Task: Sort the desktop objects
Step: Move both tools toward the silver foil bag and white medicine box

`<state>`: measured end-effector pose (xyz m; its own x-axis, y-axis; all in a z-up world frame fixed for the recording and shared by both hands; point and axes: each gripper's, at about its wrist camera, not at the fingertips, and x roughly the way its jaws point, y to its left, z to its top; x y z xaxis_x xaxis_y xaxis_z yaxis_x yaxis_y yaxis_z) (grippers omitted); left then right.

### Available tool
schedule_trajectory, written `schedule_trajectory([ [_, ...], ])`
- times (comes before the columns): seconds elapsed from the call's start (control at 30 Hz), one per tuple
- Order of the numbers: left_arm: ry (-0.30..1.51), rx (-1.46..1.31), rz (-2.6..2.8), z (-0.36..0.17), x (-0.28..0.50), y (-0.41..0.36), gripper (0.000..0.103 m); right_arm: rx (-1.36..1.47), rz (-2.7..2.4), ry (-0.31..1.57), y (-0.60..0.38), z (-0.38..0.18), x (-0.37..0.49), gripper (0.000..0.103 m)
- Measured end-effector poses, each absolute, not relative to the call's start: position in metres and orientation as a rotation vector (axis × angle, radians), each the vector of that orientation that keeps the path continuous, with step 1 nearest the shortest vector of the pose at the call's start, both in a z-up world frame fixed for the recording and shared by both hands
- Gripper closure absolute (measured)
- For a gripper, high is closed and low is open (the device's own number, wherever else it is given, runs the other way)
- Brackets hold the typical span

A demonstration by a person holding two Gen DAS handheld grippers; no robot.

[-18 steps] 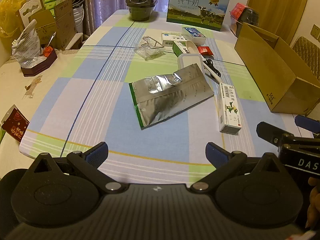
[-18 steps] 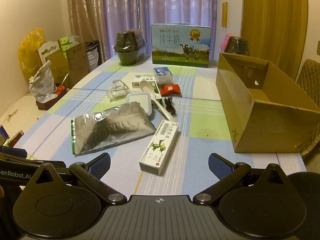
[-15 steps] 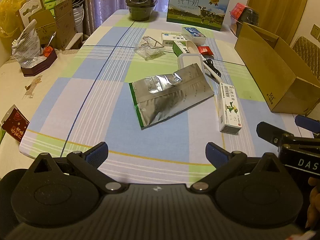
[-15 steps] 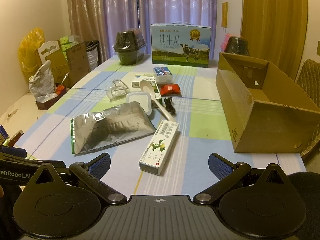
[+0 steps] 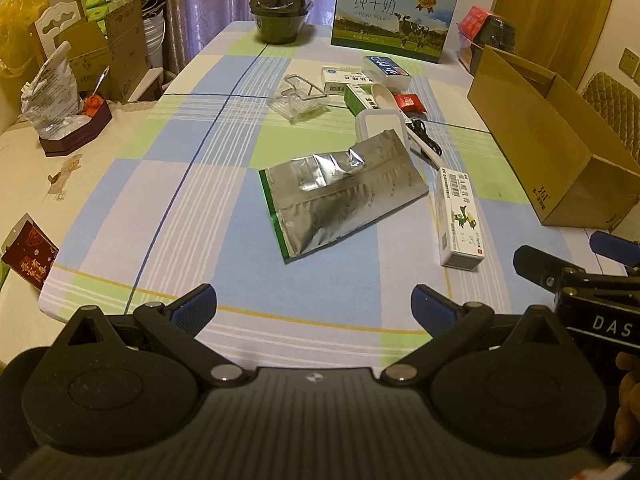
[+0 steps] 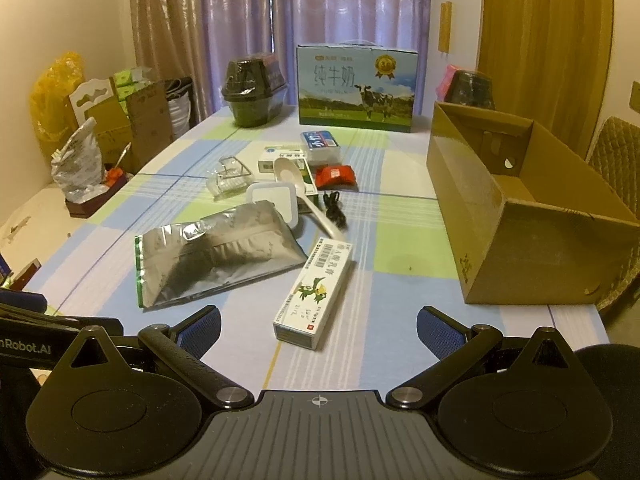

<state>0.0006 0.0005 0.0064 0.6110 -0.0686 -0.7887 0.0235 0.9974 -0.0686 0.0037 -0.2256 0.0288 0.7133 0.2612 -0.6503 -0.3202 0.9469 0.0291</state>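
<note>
On far table edge | milk carton [image 6: 357, 87] | reads "PURE MILK"

White lidded container [image 6: 276, 204]: near corner covered by foil pouch [image 6: 216, 256]. Spoon [image 6: 308, 200]: handle end partly hidden behind long medicine box [image 6: 314, 292]. Cardboard box [image 5: 548, 140]: cut off at right edge of frame. Small print on boxes: illegible.

Bare checked tablecloth [image 5: 168, 216] lay open on the left and along the near edge, while the silver foil pouch [image 6: 216, 256], white medicine box [image 6: 316, 292] and cluttered centre blocked the middle, and the open cardboard box [image 6: 520, 240] walled the right.
</note>
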Motion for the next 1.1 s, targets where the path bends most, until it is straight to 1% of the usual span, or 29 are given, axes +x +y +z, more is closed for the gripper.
schedule_trajectory([
  [0.47,0.908,-0.016,-0.079,0.001,0.03,0.016,0.001,-0.013,0.312,0.835,-0.224,0.012,0.035,0.002],
  [1.1,0.906,0.103,-0.2,-0.009,0.066,0.011,0.001,0.01,0.282,0.91,-0.22,-0.013,0.062,0.002],
])
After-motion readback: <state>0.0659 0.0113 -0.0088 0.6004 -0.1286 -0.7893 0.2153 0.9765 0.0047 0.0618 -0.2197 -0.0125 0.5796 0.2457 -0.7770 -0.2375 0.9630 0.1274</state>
